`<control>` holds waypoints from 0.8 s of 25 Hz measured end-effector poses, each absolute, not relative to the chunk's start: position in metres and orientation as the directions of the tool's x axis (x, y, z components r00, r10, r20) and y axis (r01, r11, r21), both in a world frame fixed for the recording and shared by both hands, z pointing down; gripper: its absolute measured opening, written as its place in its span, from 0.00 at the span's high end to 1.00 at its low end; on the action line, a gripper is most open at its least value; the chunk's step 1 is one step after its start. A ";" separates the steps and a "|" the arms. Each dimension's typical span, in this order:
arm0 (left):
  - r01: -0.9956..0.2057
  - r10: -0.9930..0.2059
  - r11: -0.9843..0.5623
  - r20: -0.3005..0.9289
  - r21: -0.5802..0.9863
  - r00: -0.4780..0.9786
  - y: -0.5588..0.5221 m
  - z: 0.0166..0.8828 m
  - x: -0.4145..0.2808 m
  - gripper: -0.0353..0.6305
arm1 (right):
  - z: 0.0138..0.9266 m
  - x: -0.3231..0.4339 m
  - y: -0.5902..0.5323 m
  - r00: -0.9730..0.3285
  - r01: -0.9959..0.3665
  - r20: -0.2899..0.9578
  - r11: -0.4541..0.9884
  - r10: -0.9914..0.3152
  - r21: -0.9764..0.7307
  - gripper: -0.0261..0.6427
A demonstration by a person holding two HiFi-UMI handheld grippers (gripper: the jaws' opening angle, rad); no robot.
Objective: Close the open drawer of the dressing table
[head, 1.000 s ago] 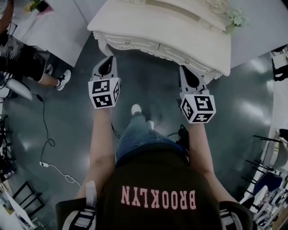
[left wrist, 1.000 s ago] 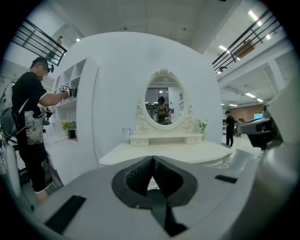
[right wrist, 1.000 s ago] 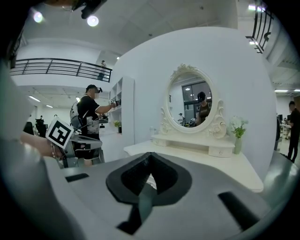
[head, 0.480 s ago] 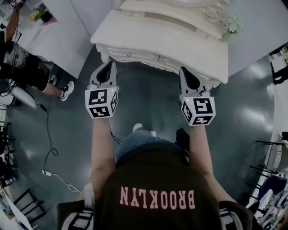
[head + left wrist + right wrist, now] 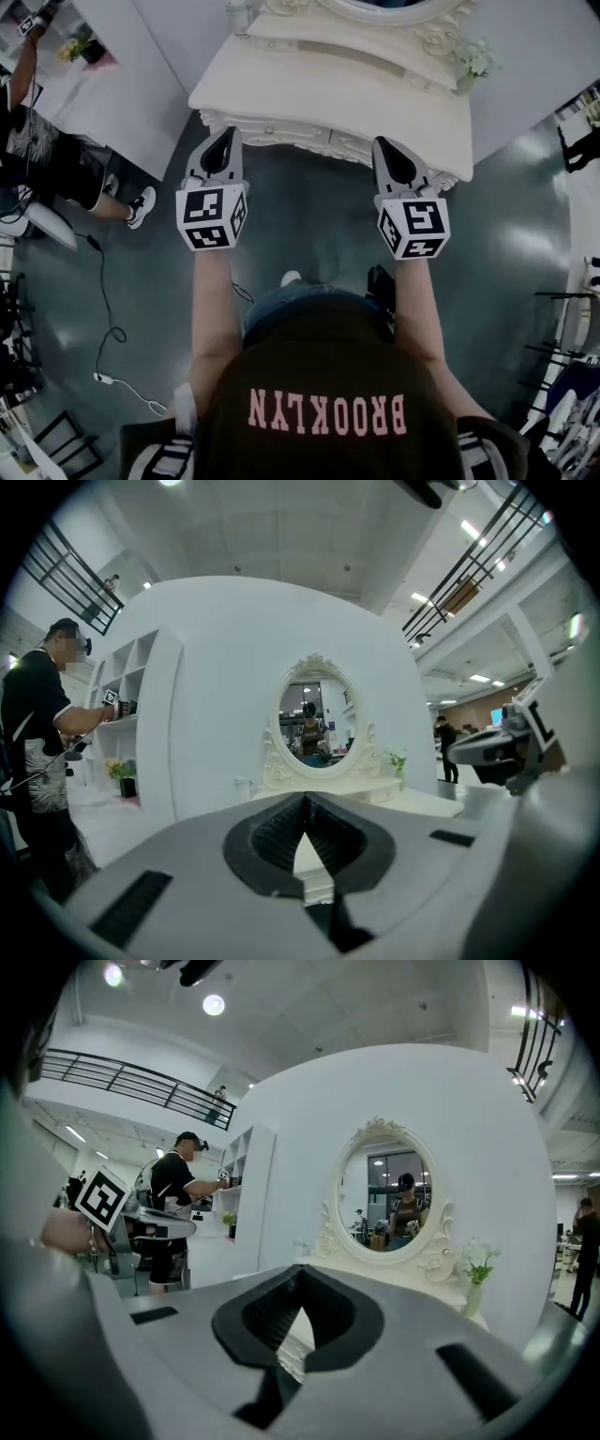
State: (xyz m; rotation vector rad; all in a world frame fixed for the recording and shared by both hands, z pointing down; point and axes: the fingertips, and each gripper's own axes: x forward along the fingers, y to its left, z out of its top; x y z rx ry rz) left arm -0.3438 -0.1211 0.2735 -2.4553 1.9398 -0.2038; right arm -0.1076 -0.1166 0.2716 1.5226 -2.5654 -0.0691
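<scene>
The white carved dressing table (image 5: 337, 80) stands at the top of the head view, its oval mirror (image 5: 394, 7) at the back. Its drawer fronts (image 5: 270, 130) lie in line under the top's front edge; none visibly sticks out. My left gripper (image 5: 223, 134) hangs just in front of the table's left part, shut and empty. My right gripper (image 5: 386, 143) hangs before the right part, also shut and empty. In the left gripper view the jaws (image 5: 303, 797) meet and point level at the mirror (image 5: 317, 726). The right gripper's jaws (image 5: 300, 1274) meet the same way.
A small vase of flowers (image 5: 473, 61) stands on the table's right end. Another person (image 5: 47, 155) stands at the left by a white shelf unit (image 5: 122, 75). Cables (image 5: 105, 309) lie on the dark floor at the left. Dark racks (image 5: 562, 366) stand at the right.
Both grippers have risen in front of the table and stayed shut. The head view has tipped up, so the mirror has come into view and my shoes have slid under my body.
</scene>
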 end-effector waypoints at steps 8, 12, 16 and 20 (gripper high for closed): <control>-0.968 -0.969 -0.241 0.079 -0.076 0.235 -0.131 0.265 -0.345 0.94 | 0.269 -0.108 -0.125 -0.458 -0.874 0.113 0.470 -0.882 0.125 0.97; -0.967 -0.968 -0.243 0.086 -0.074 0.237 -0.134 0.266 -0.346 0.94 | 0.268 -0.110 -0.126 -0.460 -0.871 0.118 0.473 -0.880 0.136 0.97; -0.966 -0.966 -0.249 0.094 -0.075 0.241 -0.138 0.268 -0.345 0.94 | 0.268 -0.108 -0.131 -0.458 -0.871 0.122 0.472 -0.881 0.139 0.97; -0.965 -0.965 -0.250 0.099 -0.077 0.242 -0.145 0.268 -0.344 0.94 | 0.268 -0.109 -0.136 -0.460 -0.868 0.128 0.475 -0.879 0.146 0.97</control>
